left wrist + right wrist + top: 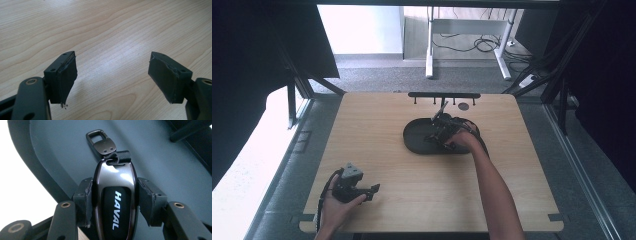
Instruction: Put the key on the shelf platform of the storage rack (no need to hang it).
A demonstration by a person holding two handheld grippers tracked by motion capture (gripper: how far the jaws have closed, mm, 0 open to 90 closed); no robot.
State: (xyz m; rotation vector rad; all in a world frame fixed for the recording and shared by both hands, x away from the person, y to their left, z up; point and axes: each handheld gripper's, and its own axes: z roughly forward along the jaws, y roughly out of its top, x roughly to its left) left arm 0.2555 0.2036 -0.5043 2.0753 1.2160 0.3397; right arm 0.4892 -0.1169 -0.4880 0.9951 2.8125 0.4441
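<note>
A glossy dark car key fob (115,202) with white lettering and a metal clip (101,141) on a short strap sits between the pads of my right gripper (113,200), which is shut on its sides. It hangs over the floor of a dark oval tray (62,152). In the high view the right gripper (443,134) is over that tray (414,137) at the table's middle back. My left gripper (112,75) stands open over bare wood, nothing between its pads; it rests near the front left (357,187).
A black rail with several small hooks (444,95) runs along the table's far edge, with a small round dark disc (463,106) beside it. The wooden table top (412,190) lies between the two grippers.
</note>
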